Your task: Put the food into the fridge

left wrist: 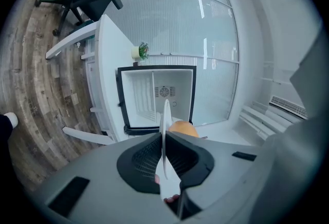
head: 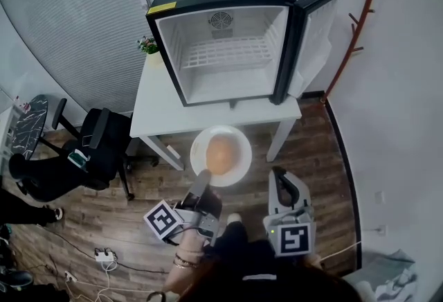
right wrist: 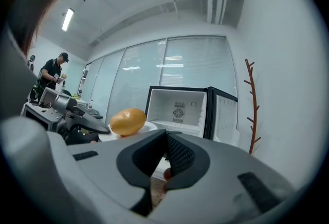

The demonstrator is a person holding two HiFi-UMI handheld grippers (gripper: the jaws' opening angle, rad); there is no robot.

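Observation:
A white plate (head: 240, 167) carrying an orange, egg-shaped piece of food (head: 221, 154) hangs in the air in front of the table. My left gripper (head: 202, 181) is shut on the plate's near rim. In the left gripper view the plate (left wrist: 166, 112) shows edge-on between the pads, with the food (left wrist: 181, 127) behind it. The black mini fridge (head: 221, 37) stands on the white table (head: 159, 113), its door swung open to the right and its white inside bare. My right gripper (head: 282, 179) hangs to the right of the plate, shut on nothing.
A black office chair (head: 97, 148) stands left of the table. A small potted plant (head: 147, 46) sits beside the fridge. A brown coat rack (head: 360, 23) rises at the right wall. A power strip and cables (head: 105, 257) lie on the wooden floor.

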